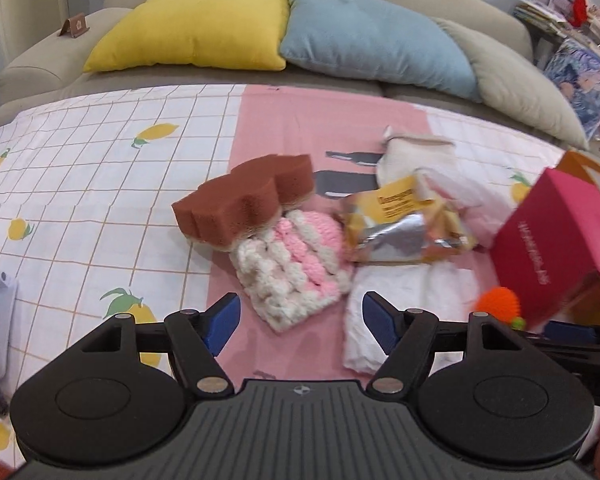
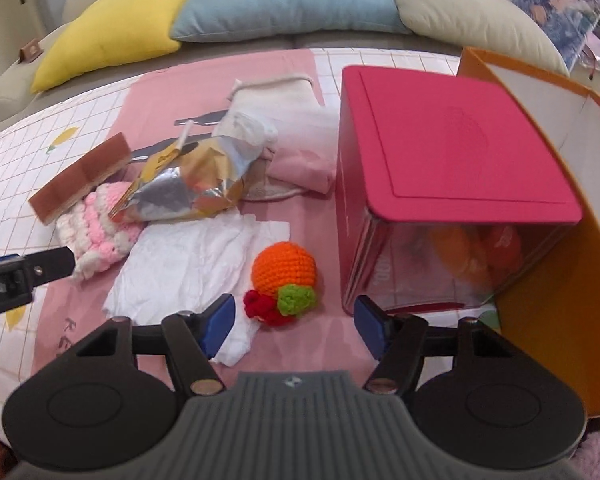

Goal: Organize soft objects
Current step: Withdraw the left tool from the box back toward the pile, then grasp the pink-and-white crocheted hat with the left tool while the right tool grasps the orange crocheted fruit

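On the pink part of the sheet lies a pile of soft things. A pink-and-white knitted piece (image 1: 296, 264) lies just ahead of my left gripper (image 1: 300, 324), which is open and empty. A brown sponge (image 1: 244, 200) leans on the knit's far side. An orange crochet ball (image 2: 284, 268) with green and red tufts sits just ahead of my right gripper (image 2: 295, 326), in line with the gap. That gripper is open, its pads clear of the ball. Crumpled white tissue (image 2: 188, 264) lies beside the ball, and one fingertip (image 2: 220, 320) rests over its edge.
A torn foil snack bag (image 2: 188, 184), a white cloth (image 2: 276, 96) and a folded pink cloth (image 2: 300, 164) lie behind. A pink-lidded box (image 2: 452, 152) lies on its side at the right against an orange-walled box (image 2: 560, 320). Yellow (image 1: 196, 28), blue (image 1: 372, 36) and grey cushions line the sofa.
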`<act>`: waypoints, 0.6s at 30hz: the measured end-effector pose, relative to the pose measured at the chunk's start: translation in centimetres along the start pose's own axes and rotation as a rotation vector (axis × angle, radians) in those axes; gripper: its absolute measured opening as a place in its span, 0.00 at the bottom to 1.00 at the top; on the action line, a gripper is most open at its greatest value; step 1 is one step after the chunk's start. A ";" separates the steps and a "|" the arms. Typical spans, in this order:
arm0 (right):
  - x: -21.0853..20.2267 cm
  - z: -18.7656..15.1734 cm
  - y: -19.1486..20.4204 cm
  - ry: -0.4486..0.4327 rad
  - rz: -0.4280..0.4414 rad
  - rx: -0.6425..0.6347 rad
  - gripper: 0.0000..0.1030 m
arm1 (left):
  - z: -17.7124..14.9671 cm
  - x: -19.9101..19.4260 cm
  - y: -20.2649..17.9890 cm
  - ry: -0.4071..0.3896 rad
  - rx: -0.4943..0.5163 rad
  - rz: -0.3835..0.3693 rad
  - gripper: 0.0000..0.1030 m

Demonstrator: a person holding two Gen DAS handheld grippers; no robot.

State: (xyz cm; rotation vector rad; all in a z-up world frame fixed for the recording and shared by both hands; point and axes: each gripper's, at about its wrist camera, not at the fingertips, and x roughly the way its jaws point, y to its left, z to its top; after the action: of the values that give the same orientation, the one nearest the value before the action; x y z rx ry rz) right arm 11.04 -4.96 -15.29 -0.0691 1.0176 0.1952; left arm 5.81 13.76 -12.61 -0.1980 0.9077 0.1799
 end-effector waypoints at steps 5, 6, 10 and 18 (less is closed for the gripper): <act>1.0 -0.1 -0.2 0.022 -0.010 0.033 0.62 | -0.2 2.4 0.0 0.025 0.024 0.013 0.80; 1.1 0.0 -0.5 0.026 -0.004 0.055 0.61 | -0.2 2.7 -0.1 0.024 0.036 0.014 0.80; 1.6 0.1 -1.0 0.041 0.027 0.125 0.56 | -0.1 3.6 -0.9 0.024 0.084 0.043 0.82; 1.8 0.3 -1.2 0.033 0.079 0.177 0.54 | 0.1 5.2 -2.0 0.038 0.155 0.078 0.82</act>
State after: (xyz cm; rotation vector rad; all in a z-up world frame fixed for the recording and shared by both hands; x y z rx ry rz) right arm 12.47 -5.89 -16.67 0.1291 1.0679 0.1762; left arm 9.51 12.23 -16.52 -0.0223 0.9637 0.1781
